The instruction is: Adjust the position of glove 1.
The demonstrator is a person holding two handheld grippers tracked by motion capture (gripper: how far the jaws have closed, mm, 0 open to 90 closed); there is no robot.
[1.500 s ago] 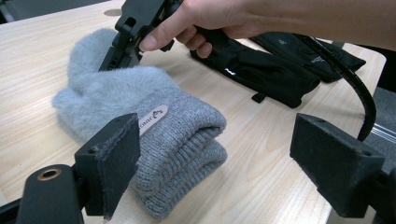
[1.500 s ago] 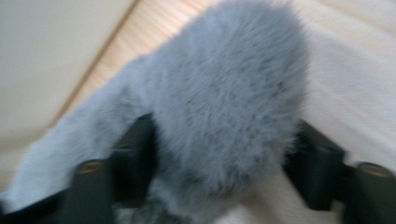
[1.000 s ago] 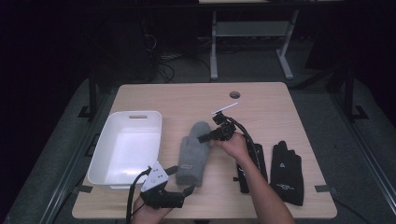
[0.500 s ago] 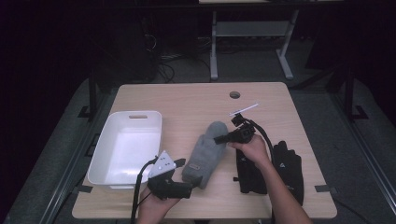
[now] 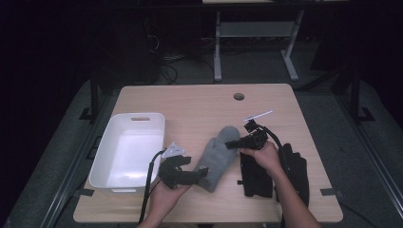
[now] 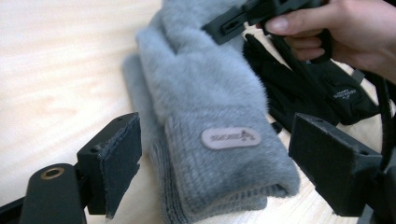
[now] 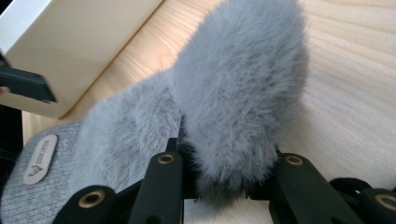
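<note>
mitten (image 5: pixel 218 159) cuff lies nearest the person, its long axis running from the near-left cuff up and away to the fluffy tip at far right, between the white bin (image 5: pixel 107 164) and the black gloves (image 5: pixel 294 171). left gripper (image 5: pixel 197 175) sits at the cuff end, released, jaws spread wide to either side of the ribbed cuff with its oval label (image 6: pixel 230 138), not touching it; the cuff lies straight ahead between the pads, so this hand is nearer that end and a short push forward and a squeeze would likely take it. right gripper (image 5: pixel 234 144) is clenched on the furry tip at the far end, the fur bulging between its jaws in the right gripper view (image 7: pixel 224 186). farther off, bare table (image 5: pixel 199 102).
</note>
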